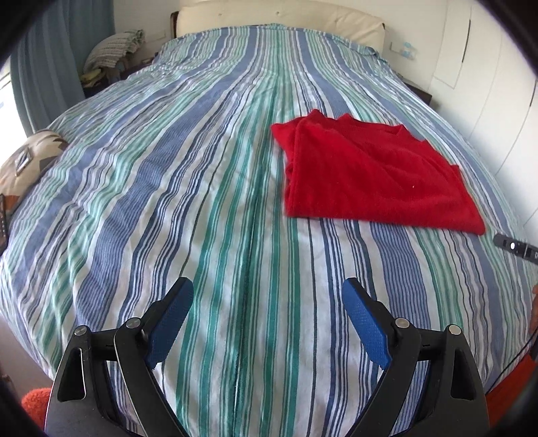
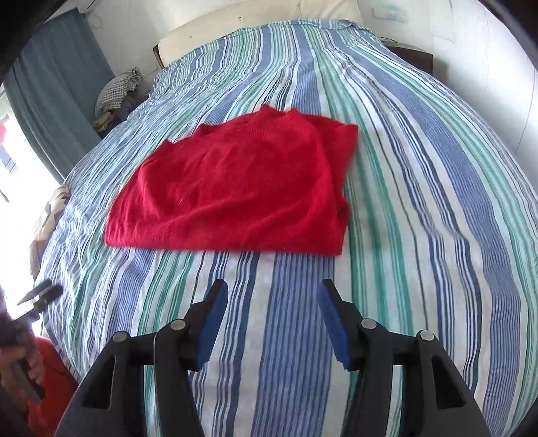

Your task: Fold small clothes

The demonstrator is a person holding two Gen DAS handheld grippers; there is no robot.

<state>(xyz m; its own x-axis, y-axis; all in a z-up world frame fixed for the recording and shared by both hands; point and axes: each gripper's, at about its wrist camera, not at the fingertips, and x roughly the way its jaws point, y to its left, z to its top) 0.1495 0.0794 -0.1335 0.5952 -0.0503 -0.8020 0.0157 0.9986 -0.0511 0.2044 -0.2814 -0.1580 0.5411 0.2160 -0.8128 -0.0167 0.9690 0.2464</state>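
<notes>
Lying folded into a neat rectangle mid-bed on the striped duvet (image 2: 420, 208), the red sweater (image 2: 235, 188) looks abt done, w/ left gripper (image 1: 268, 322) & right gripper (image 2: 272, 322) near, jaws apart, empty.

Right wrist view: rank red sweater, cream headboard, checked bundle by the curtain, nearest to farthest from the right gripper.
From the right gripper:
1. Red sweater, folded on the striped bedspread, just ahead of the open fingers.
2. Checked bundle, off the bed's far left side by the curtain.
3. Cream headboard, at the bed's far end.
</notes>
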